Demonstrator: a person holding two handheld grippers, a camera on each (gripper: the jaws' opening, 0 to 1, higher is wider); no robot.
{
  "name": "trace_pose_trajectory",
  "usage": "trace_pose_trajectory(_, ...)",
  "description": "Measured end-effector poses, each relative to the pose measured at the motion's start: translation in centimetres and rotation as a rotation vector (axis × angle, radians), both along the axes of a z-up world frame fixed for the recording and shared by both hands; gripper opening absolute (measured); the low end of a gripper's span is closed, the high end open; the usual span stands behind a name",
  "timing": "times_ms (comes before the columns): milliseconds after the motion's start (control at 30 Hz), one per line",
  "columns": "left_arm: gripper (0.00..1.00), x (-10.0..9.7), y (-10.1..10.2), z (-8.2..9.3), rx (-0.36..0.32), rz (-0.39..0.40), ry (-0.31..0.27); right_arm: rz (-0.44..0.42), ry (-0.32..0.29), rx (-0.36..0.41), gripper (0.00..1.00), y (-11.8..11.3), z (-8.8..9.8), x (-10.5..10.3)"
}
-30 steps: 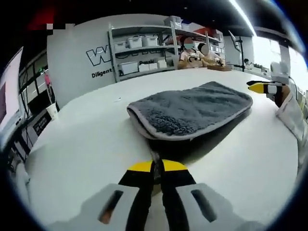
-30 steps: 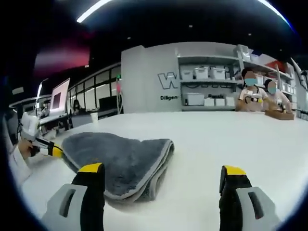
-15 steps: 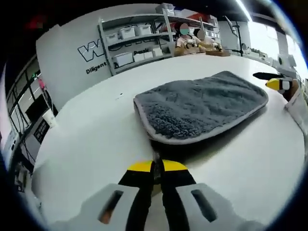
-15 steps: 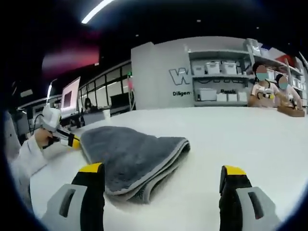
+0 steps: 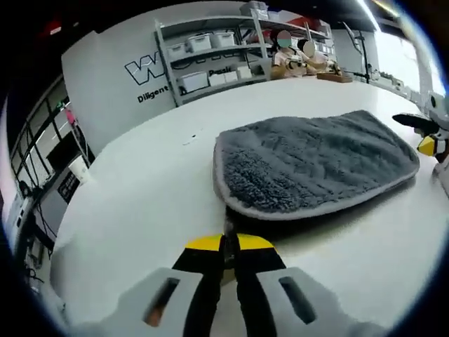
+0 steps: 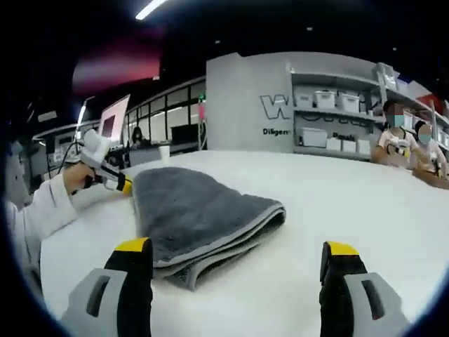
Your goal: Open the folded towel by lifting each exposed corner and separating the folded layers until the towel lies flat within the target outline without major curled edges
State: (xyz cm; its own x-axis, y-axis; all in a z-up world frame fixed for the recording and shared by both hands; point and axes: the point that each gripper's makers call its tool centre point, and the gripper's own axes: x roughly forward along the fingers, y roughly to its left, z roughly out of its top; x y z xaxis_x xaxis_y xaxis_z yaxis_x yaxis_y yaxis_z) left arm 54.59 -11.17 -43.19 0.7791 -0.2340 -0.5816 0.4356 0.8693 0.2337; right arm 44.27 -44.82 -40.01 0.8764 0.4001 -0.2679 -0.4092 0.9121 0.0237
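Note:
A grey fluffy towel (image 5: 316, 161) lies folded on the white table (image 5: 140, 203), its layers stacked with a pale hem around them. My left gripper (image 5: 224, 243) is shut at the towel's near edge, and a thin strip of towel runs up from between its yellow tips. In the right gripper view the folded towel (image 6: 196, 210) shows its doubled edge toward me, and the left gripper (image 6: 121, 184), held by a hand, touches its far left end. My right gripper (image 6: 235, 261) stands open above the table just short of the towel. That right gripper (image 5: 426, 140) also appears past the towel's other end.
The round white table (image 6: 351, 210) spreads wide around the towel. Shelves with white boxes (image 5: 210, 60) line the back wall, and people sit at a far table (image 5: 298, 56). A sleeve (image 6: 35, 217) reaches in from the left. A paper cup (image 5: 78, 168) stands beyond the table's left rim.
Both views have drawn closer to the towel, which now looks larger. The left gripper has stayed shut at the towel's edge, and the right gripper has stayed open.

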Motion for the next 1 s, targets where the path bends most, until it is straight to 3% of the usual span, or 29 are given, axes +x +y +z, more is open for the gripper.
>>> trace_pose_trajectory(433, 0.05, 4.4, 0.0, 0.0, 0.062, 0.009, -0.077, 0.018, -0.004, -0.014, 0.99, 0.4, 0.0, -0.1)
trace_pose_trajectory(767, 0.05, 5.8, -0.5, 0.1, 0.120, -0.014, -0.116, 0.011, 0.000, -0.040, 0.99, 0.3, -0.4, -0.1)
trace_pose_trajectory(1000, 0.07, 5.8, -0.2, 0.4, 0.047, -0.016, -0.125, 0.021, 0.010, -0.067, 0.99, 0.5, -0.8, 0.0)
